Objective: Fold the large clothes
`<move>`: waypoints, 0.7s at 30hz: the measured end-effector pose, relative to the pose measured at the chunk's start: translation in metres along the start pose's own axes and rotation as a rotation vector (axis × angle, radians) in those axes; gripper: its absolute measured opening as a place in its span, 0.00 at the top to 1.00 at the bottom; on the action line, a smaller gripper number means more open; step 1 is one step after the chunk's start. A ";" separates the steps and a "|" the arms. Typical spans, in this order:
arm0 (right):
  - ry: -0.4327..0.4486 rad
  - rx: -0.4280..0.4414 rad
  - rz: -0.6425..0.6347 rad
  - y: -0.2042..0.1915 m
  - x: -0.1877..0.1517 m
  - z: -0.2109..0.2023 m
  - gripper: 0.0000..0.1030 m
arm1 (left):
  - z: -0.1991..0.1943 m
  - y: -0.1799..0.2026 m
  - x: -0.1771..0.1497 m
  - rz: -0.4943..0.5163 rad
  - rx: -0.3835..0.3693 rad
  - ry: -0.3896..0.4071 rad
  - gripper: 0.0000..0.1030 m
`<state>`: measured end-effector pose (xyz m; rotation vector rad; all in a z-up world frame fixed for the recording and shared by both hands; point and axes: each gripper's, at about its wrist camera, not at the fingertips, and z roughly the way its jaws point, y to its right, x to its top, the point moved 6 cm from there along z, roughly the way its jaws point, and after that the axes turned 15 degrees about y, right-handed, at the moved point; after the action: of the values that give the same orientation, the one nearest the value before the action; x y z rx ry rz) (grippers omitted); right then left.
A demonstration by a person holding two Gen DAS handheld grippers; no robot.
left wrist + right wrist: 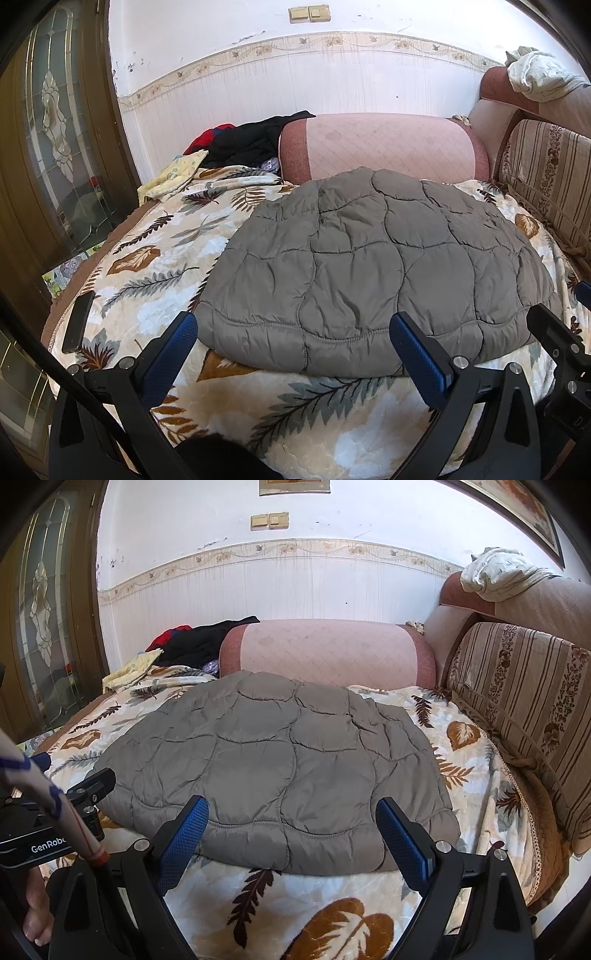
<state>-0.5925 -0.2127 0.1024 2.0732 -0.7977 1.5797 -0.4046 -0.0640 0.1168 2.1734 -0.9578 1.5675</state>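
The grey quilted puffy garment (369, 273) lies flat on the leaf-patterned sofa cover (155, 258), already doubled into a broad pad, so another fold seems due. Both the left tongs (295, 350) and right tongs (291, 834) hover apart and empty just before its near hem; next, I judge, each must close on that hem. No containers show.

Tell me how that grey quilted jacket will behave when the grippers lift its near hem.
The grey quilted jacket will probably sag and drape rather than hold shape: it lies limp on the leaf-print blanket. Its puffy stitched panels suggest it is light for its bulk. The smooth, faintly shiny shell may slip between fingers.
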 end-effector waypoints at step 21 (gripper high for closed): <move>-0.015 -0.007 -0.002 0.001 -0.004 0.004 0.08 | 0.004 -0.004 -0.005 -0.026 -0.024 -0.014 0.00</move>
<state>-0.5909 -0.2150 0.0978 2.0833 -0.8048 1.5596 -0.4001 -0.0618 0.1111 2.1749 -0.9442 1.5228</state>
